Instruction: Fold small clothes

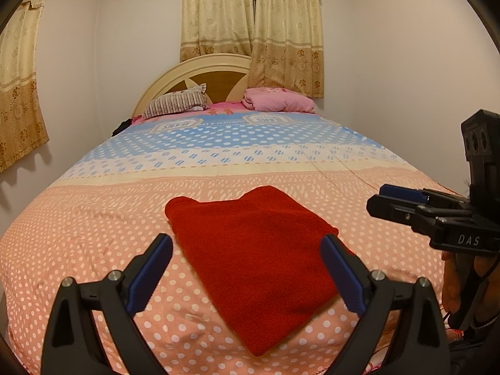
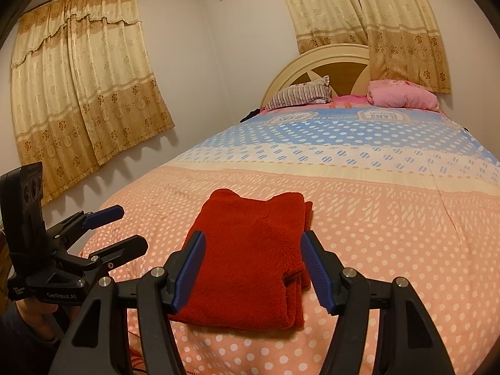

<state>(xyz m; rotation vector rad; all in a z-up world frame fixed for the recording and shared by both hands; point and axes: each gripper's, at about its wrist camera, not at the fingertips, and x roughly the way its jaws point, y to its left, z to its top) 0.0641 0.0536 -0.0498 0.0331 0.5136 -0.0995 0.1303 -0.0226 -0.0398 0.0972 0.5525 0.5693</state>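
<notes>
— Nearest the lens: left gripper (image 1: 247, 268) with blue pads (image 1: 153, 272) spread wide, holding nothing. And right gripper (image 2: 251, 268)?
— Also parted, empty, at both sides of folded red cloth (image 2: 250, 259) without touching.
— Place of cloth?
— Lower centre of frame, flat on dotted pink bedspread (image 2: 390, 250). Further up: striped pillow (image 2: 301, 93), pink pillow (image 2: 403, 93), headboard (image 2: 318, 59), curtains (image 2: 84, 84).
</notes>
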